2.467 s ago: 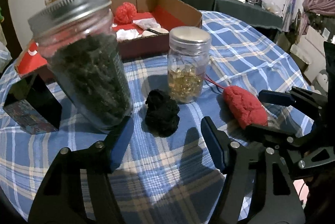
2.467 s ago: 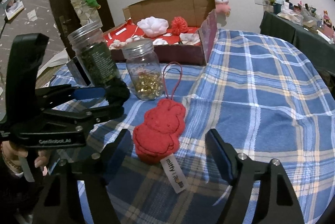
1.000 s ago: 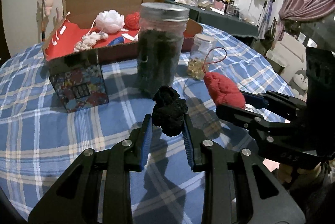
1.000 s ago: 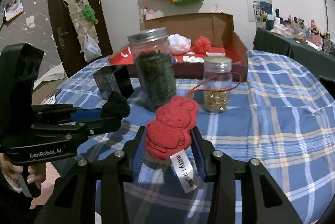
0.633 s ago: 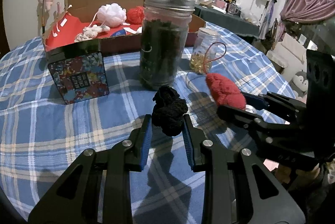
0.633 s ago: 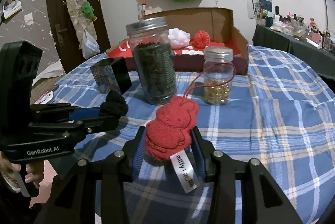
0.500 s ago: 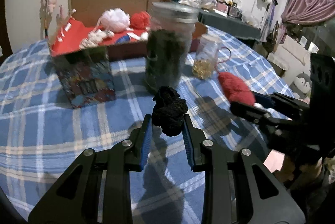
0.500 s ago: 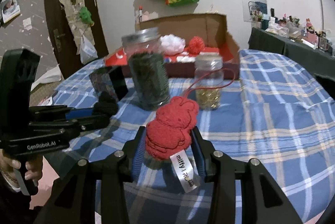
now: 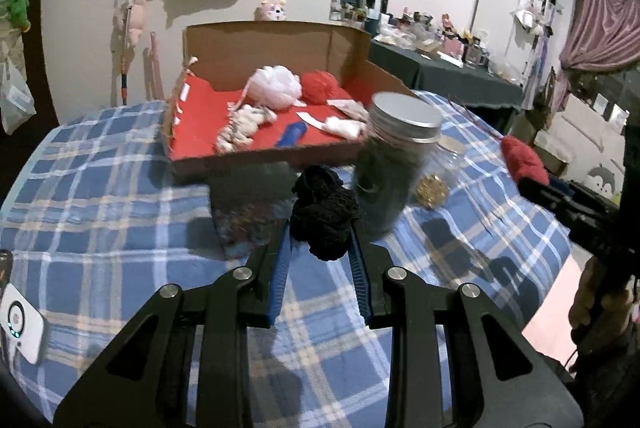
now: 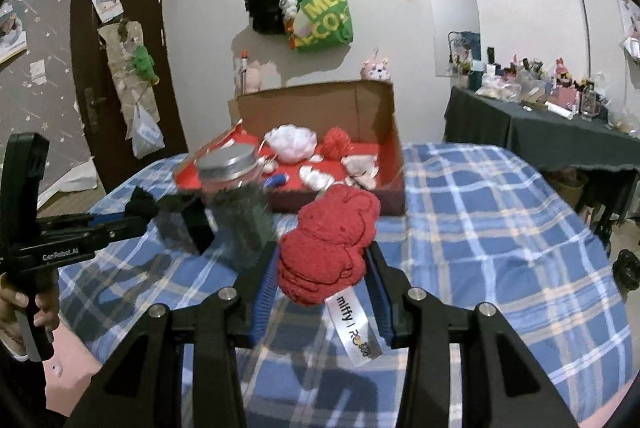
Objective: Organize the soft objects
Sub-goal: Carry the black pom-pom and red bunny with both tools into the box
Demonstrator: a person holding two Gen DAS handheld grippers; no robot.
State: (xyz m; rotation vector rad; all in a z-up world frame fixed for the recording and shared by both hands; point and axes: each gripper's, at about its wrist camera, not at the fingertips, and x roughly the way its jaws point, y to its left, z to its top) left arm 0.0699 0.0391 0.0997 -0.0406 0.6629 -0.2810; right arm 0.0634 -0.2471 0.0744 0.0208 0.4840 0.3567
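Note:
My left gripper (image 9: pixel 320 248) is shut on a black knitted ball (image 9: pixel 324 216), held above the blue plaid table. My right gripper (image 10: pixel 320 260) is shut on a red plush toy (image 10: pixel 330 246) with a white tag hanging from it. In the left wrist view the red plush toy (image 9: pixel 522 158) shows at the right edge. In the right wrist view the black ball (image 10: pixel 140 204) and the left gripper show at the left. Behind both stands an open cardboard box (image 9: pixel 260 46) with a red floor, holding a white pompom (image 9: pixel 276 86), a red pompom (image 9: pixel 318 88) and small white pieces.
A tall jar of dark contents with a metal lid (image 9: pixel 390 168) stands in front of the box, a small jar of yellow beads (image 9: pixel 434 184) behind it. A dark patterned tin (image 9: pixel 244 208) sits left of the tall jar. A dark-clothed side table (image 10: pixel 560 136) is far right.
Both grippers have risen with their soft objects still gripped; the view now looks down over the jars into the box. The jars and tin appear lower and blurred.

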